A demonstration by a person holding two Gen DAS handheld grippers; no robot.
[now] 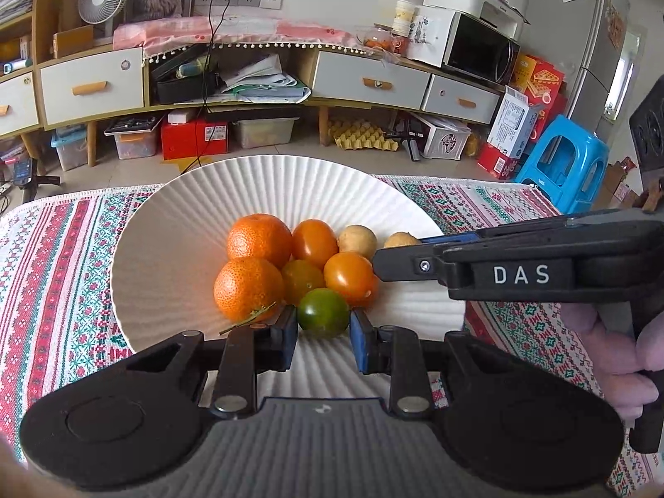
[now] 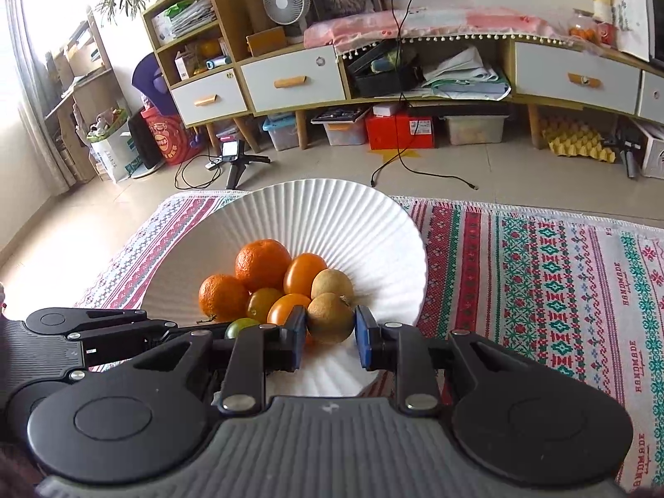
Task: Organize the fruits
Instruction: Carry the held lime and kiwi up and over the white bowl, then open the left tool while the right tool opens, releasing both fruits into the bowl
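Placing step, by the look of it: left gripper [image 1: 323, 332] pinching a green tomato [image 1: 323, 312], right gripper [image 2: 330, 334] pinching a brown fruit [image 2: 330, 317], both low inside the white ribbed plate [image 1: 174, 257] beside the heaped oranges. Next, probably: spreading the jaws, then lifting clear without nudging the pile.

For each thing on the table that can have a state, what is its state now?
Left gripper: shut on the green tomato.
Right gripper: shut on the near brown fruit.
White ribbed plate: upright on the patterned tablecloth, holding all the fruit.
Two mandarins: lying in the plate, touching.
Far brown fruit: loose in the plate.
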